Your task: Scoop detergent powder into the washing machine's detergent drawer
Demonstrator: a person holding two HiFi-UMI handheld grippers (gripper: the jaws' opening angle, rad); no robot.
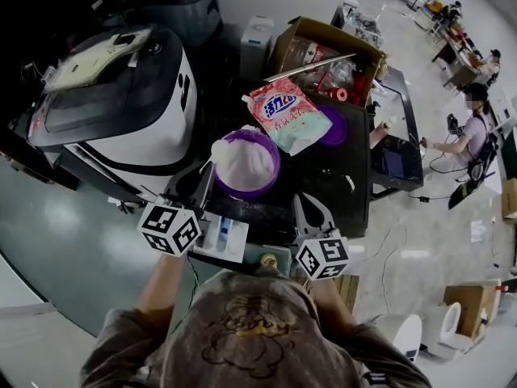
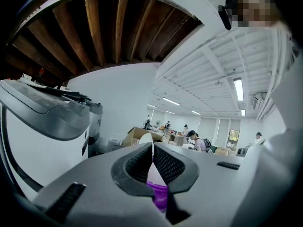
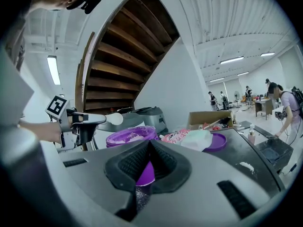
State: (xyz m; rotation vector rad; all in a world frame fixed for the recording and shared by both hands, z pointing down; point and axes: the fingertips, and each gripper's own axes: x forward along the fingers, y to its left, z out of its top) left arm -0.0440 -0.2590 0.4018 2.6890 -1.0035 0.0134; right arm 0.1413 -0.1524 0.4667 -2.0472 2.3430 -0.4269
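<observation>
Nearest, on the person's side of the purple tub [image 1: 275,175]: detergent drawer [image 1: 222,239], white w/ blue insert, lying just off tub's near rim, btwn the two marker cubes.

Near-left of tub: left gripper [image 2: 152,150], jaws pinched tight on thin white handle of scoop [image 3: 109,119]. Handle edge-on btwn the pads in left gripper view. Scoop bowl held about level at tub's left rim, slightly above it per right gripper view. Full or not: can't tell.

Near-right of tub: right gripper [image 3: 150,145], jaws closed tip to tip, nothing clamped. Only tub's purple wall and speckled black table [image 1: 343,180] visible thru the slot behind the tips. Aimed toward tub, apart from it.

Tub itself: uncovered, upright on table, heaped w/ white powder [image 1: 241,164].

Just beyond tub, far-right side: pink detergent bag [image 1: 287,113] lying flat, near corner at tub's far rim; touching or only overlapping in view, can't tell. By bag's right edge: purple lid [image 1: 333,126], flat, partly covered by bag.

Left of tub and farther back: washing machine [image 1: 121,95], white body, dark top.

Farther beyond tub, past the bag: open cardboard box [image 1: 323,51] w/ mixed items inside. Far right of tub, bkgd: person [image 1: 477,136] seated at a desk.
</observation>
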